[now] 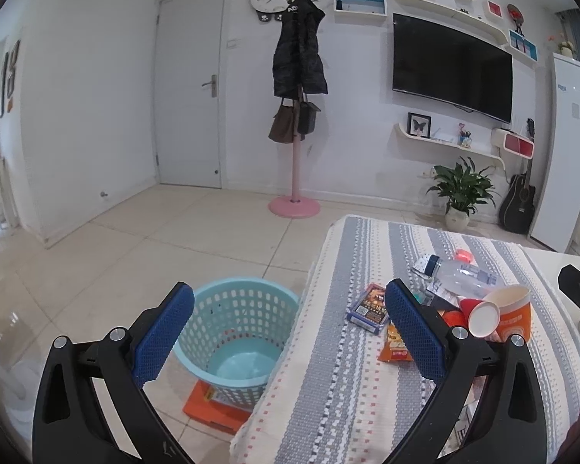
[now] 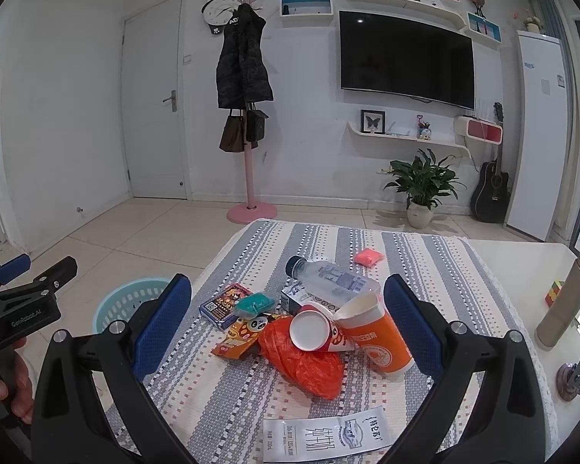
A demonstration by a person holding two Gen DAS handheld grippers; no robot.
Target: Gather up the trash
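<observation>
Both our left gripper (image 1: 290, 317) and right gripper (image 2: 288, 305) hang spread and empty. The crumpled orange plastic bag (image 2: 303, 359) lies mid-table beside the perforated pale-blue plastic basket (image 1: 236, 328) — light, limp, slippery — so we pinch a bunched fold.

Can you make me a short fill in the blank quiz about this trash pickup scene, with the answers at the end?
1. The light blue basket stands on the ______, beside the table.
2. The clear plastic bottle lies on its side and its cap is dark ______.
3. Both the left gripper and the right gripper are ______ and hold nothing.
4. The crumpled plastic bag under the tipped paper cup is ______ in colour.

Answers: floor; blue; open; orange
</observation>
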